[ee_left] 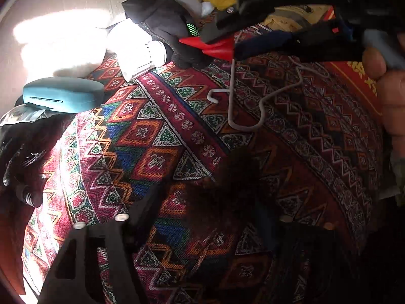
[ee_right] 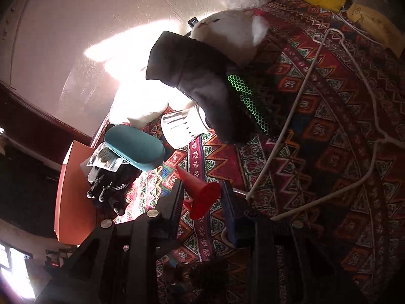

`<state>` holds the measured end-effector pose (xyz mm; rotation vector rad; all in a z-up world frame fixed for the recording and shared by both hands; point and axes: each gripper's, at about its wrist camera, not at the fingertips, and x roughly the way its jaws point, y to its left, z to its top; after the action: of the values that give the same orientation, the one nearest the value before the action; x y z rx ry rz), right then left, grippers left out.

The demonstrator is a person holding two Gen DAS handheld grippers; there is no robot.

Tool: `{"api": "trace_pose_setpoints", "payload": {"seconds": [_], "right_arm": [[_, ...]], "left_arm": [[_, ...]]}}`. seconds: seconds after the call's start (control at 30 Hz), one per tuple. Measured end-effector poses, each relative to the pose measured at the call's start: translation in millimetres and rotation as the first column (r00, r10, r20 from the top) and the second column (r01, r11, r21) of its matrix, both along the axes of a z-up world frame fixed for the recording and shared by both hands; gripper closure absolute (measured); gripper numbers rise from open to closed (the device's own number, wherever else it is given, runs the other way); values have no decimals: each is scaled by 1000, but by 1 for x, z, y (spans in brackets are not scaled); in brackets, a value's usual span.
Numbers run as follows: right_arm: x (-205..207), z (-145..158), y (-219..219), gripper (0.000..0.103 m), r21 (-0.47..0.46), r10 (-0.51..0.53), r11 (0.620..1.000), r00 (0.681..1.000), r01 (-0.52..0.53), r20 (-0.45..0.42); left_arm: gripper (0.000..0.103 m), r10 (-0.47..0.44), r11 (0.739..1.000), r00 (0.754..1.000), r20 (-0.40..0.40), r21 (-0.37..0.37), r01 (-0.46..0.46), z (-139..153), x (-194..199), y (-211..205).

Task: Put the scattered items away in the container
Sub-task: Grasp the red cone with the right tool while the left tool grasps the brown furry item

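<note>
A red cone (ee_right: 202,195) is clamped at its wide base between the fingers of my right gripper (ee_right: 203,200), just above the patterned cloth (ee_right: 316,131). The left wrist view shows that same right gripper (ee_left: 217,38) at the top, carrying the red cone (ee_left: 215,46). My left gripper (ee_left: 210,202) points down at the cloth. A dark brown fuzzy tuft (ee_left: 233,172) lies between its fingertips, and the left finger stands clear of it. An orange container (ee_right: 73,195) stands at the left edge with black gloves (ee_right: 111,185) by it.
On the cloth lie a white wire hanger (ee_right: 303,126), a teal glasses case (ee_right: 134,147), a black sock with a green mesh patch (ee_right: 202,88), a white ribbed cylinder (ee_right: 184,126) and a white plush toy (ee_right: 227,30). A person's hand (ee_left: 389,88) holds the right gripper.
</note>
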<state>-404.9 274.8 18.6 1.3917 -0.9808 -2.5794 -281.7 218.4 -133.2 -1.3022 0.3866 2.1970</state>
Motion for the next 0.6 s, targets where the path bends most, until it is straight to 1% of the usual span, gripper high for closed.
{"api": "trace_pose_setpoints", "payload": {"seconds": [0.03, 0.07, 0.13, 0.23, 0.3, 0.37, 0.43, 0.53, 0.57, 0.6], "right_arm": [[0, 0, 0, 75, 13, 4, 1000, 1000, -4, 3], [0, 0, -1, 75, 25, 9, 1000, 1000, -10, 5], [1, 2, -2, 75, 40, 19, 999, 1000, -20, 6], [2, 6, -7, 75, 50, 27, 998, 1000, -27, -2], [1, 10, -12, 75, 54, 31, 998, 1000, -31, -6], [0, 14, -20, 75, 64, 35, 997, 999, -34, -11], [-1, 20, -29, 75, 77, 39, 996, 999, -37, -18], [4, 37, -54, 75, 94, 72, 993, 996, -66, -55], [7, 45, -67, 75, 101, 95, 991, 992, -87, -79], [9, 56, -82, 75, 109, 122, 988, 987, -110, -106]], "left_arm": [[90, 22, 1000, 999, 27, 21, -23, 5, -4, -3], [90, 40, 998, 999, 28, 48, -41, 11, -5, -6], [91, 63, 996, 998, 10, 57, -63, 22, -5, -14], [91, 98, 987, 995, 37, 123, -102, 39, -4, -31], [91, 120, 981, 993, 17, 150, -122, 58, -3, -45], [91, 144, 975, 989, -21, 172, -139, 77, 1, -60], [91, 178, 965, 983, -52, 207, -163, 100, 5, -82], [91, 253, 940, 961, -107, 263, -218, 136, 14, -126], [91, 289, 930, 947, -140, 275, -243, 150, 18, -144], [91, 329, 918, 927, -179, 290, -269, 164, 22, -165]]}}
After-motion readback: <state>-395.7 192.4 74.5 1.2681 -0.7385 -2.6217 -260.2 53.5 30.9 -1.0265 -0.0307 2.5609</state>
